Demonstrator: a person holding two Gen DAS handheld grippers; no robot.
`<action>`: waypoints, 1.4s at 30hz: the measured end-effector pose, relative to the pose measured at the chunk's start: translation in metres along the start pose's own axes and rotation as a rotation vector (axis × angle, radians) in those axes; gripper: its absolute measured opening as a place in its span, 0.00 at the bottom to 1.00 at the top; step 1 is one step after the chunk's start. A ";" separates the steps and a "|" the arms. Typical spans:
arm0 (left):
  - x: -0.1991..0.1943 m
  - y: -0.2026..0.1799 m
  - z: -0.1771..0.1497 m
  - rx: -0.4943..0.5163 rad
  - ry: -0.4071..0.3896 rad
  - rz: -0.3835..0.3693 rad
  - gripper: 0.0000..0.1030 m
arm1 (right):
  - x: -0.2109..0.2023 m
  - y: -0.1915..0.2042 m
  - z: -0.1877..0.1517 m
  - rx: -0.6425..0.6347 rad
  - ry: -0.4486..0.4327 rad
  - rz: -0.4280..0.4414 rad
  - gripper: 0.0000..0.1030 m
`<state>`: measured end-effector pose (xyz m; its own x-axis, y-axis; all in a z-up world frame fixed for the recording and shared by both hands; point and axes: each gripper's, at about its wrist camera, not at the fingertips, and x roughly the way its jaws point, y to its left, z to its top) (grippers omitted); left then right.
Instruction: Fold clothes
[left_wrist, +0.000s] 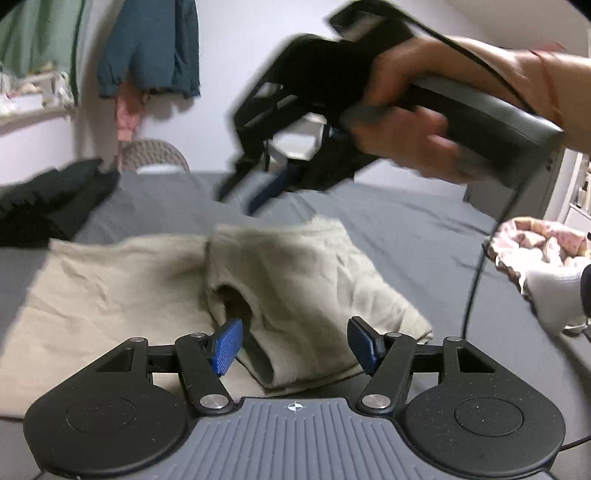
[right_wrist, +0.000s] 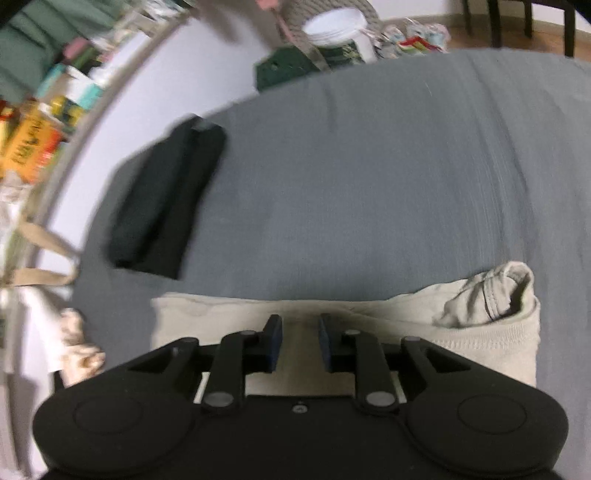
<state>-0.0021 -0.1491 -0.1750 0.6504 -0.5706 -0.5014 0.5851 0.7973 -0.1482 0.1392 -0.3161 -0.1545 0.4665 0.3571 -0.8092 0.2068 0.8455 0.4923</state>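
Observation:
A beige garment (left_wrist: 155, 291) lies on the grey bed sheet (left_wrist: 399, 229), one part folded over the rest into a bunched flap (left_wrist: 295, 280). My left gripper (left_wrist: 295, 345) hovers at its near edge, open, nothing between the blue pads (left_wrist: 227, 345). In the left wrist view a hand holds my right gripper (left_wrist: 255, 188) above the far side of the bed, blurred. In the right wrist view the right gripper (right_wrist: 297, 341) is over the beige garment (right_wrist: 369, 317), its fingers a small gap apart and holding nothing.
A folded black garment (right_wrist: 162, 199) lies on the sheet (right_wrist: 369, 166) at the far left; it shows as a dark pile (left_wrist: 48, 199) in the left wrist view. A pink patterned cloth (left_wrist: 535, 243) sits at the right. Clothes hang on the wall (left_wrist: 147, 48). A cable (left_wrist: 476, 280) trails down.

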 end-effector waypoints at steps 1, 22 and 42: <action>-0.008 0.001 0.001 0.004 -0.005 0.003 0.62 | -0.012 0.002 -0.003 -0.008 -0.009 0.020 0.23; -0.182 -0.028 0.017 -0.318 -0.012 0.098 0.63 | -0.277 0.011 -0.187 -0.067 -0.329 -0.011 0.57; -0.162 0.027 0.021 -0.649 -0.137 0.167 0.63 | -0.258 0.087 -0.144 -0.090 -0.326 -0.171 0.64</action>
<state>-0.0813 -0.0396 -0.0802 0.7875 -0.4151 -0.4556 0.0904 0.8090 -0.5809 -0.0868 -0.2773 0.0509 0.6841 0.0752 -0.7255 0.2357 0.9185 0.3175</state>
